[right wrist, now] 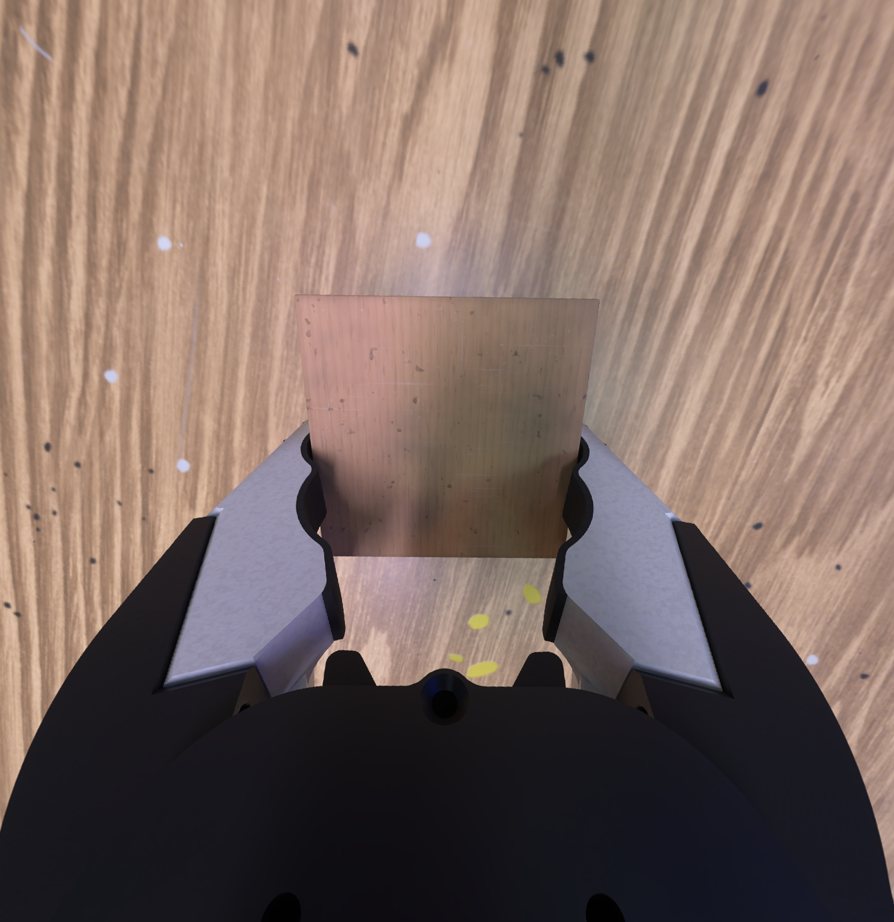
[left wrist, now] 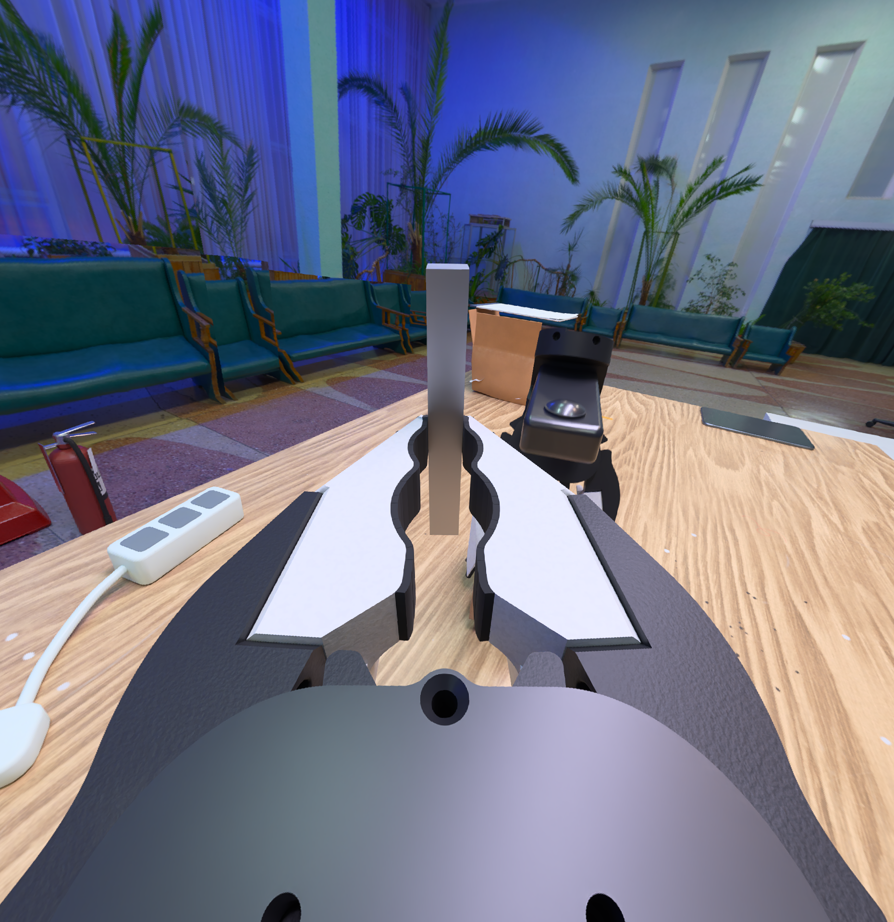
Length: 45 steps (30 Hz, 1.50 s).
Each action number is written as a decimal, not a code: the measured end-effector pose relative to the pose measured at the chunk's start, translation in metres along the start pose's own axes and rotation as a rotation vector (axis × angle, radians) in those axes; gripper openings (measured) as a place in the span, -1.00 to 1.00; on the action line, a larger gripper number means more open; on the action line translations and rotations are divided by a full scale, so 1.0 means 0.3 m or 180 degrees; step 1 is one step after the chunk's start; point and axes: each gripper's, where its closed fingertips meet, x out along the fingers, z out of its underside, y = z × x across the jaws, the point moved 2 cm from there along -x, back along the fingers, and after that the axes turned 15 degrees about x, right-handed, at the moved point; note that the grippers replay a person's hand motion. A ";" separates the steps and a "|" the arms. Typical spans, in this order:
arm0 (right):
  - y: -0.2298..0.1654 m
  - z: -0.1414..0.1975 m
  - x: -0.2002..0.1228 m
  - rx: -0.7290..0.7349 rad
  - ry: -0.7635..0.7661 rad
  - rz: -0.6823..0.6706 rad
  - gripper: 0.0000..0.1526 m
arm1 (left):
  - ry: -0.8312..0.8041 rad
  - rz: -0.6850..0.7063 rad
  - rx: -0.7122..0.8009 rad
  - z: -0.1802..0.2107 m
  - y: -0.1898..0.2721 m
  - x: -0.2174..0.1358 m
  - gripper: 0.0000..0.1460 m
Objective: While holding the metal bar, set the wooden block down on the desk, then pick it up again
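Observation:
My left gripper [left wrist: 445, 429] is shut on a grey metal bar [left wrist: 447, 349] and holds it upright above the wooden desk [left wrist: 734, 549]. My right gripper [right wrist: 445, 436] points straight down at the desk [right wrist: 684, 249], shut on a speckled brown wooden block [right wrist: 445, 399] held by its two sides. I cannot tell whether the block touches the desk. In the left wrist view the right gripper's dark body [left wrist: 567, 414] stands just right of and behind the bar, and my own finger hides the block.
A white power strip [left wrist: 177, 531] with its cable lies at the desk's left. A dark flat slab [left wrist: 754, 426] lies at the far right. A cardboard box [left wrist: 502, 356] and a red fire extinguisher [left wrist: 80, 479] stand on the floor beyond the desk edge.

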 end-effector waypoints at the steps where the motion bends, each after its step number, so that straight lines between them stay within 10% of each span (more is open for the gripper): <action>1: -0.002 -0.007 -0.010 0.0003 0.0048 -0.0001 0.29 | -0.0006 0.0004 0.0000 0.002 0.001 0.002 -0.84; 15: -0.030 -0.055 -0.202 0.0091 0.1110 -0.0253 0.29 | -0.0049 0.0080 -0.0031 0.025 0.024 0.023 -0.84; 45: 0.021 -0.015 0.012 -0.0377 -0.1067 0.0098 0.34 | -0.0158 -0.0087 -0.0120 0.090 -0.037 0.002 -0.84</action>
